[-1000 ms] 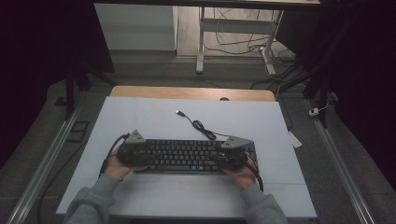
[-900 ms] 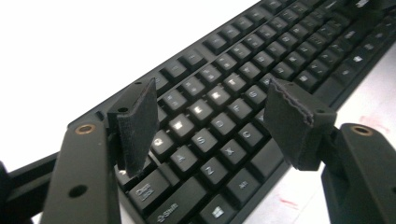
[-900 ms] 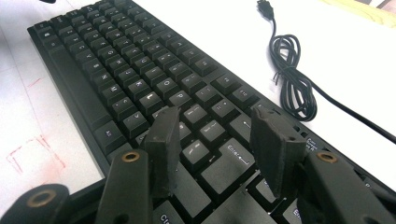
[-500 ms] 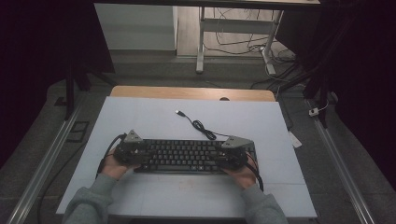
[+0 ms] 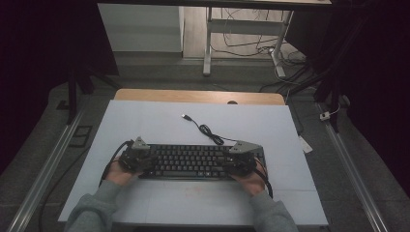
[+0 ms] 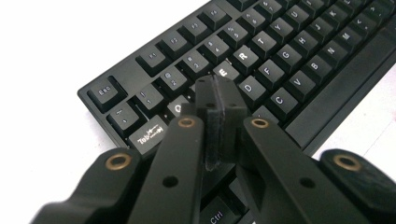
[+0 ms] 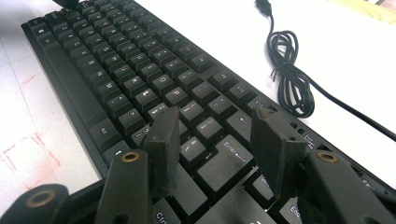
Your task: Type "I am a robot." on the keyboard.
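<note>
A black keyboard [image 5: 193, 162] lies flat on the white table top, its cable [image 5: 208, 131] coiled behind it and ending in a loose USB plug [image 5: 185, 116]. My left gripper [image 5: 138, 159] is at the keyboard's left end. In the left gripper view it [image 6: 217, 88] is shut, pads pressed together with nothing between them, tips just over the keys [image 6: 280, 51] near W and E. My right gripper [image 5: 239, 164] is at the keyboard's right end. In the right gripper view it [image 7: 215, 121] stands open above the keys [image 7: 116, 60] near Enter, with the cable [image 7: 289, 79] to its right.
The white mat [image 5: 145, 121] covers most of the table, and a strip of wooden top [image 5: 193, 95] shows at the far edge. Faint red marks [image 7: 23, 154] lie on the mat in front of the keyboard. Metal rails run along both sides of the table.
</note>
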Tool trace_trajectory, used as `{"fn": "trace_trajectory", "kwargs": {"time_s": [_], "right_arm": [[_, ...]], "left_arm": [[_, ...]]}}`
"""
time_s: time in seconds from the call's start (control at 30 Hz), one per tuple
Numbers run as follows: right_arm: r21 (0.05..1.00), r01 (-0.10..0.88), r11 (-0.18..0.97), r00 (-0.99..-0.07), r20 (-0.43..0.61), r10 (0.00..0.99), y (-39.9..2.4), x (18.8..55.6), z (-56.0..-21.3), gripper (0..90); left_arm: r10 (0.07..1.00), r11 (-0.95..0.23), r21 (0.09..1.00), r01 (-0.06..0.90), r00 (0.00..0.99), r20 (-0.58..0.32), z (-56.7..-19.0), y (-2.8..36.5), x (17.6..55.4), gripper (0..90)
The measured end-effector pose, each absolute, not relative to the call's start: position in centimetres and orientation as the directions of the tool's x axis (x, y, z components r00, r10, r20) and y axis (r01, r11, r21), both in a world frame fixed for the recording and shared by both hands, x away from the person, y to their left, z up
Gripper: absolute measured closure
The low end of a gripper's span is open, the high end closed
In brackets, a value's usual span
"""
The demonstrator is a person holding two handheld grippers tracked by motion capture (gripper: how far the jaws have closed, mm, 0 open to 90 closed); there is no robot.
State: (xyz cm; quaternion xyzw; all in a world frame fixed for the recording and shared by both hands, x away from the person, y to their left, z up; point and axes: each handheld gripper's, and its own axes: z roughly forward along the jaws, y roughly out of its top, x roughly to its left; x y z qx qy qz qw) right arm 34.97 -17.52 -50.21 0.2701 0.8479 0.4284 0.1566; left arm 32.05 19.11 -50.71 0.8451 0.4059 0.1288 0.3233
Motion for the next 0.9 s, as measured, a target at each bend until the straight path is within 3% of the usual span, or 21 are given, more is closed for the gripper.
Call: {"fn": "trace_trajectory", "kwargs": {"time_s": [0.9], "right_arm": [[0.805,0.328,0.495,-0.804,-0.037,0.593,-17.5,35.0,-50.3,52.4]], "left_arm": [[0.772,-0.473,0.630,0.616,0.635,-0.041,-51.7,18.9,32.3,88.9]]}}
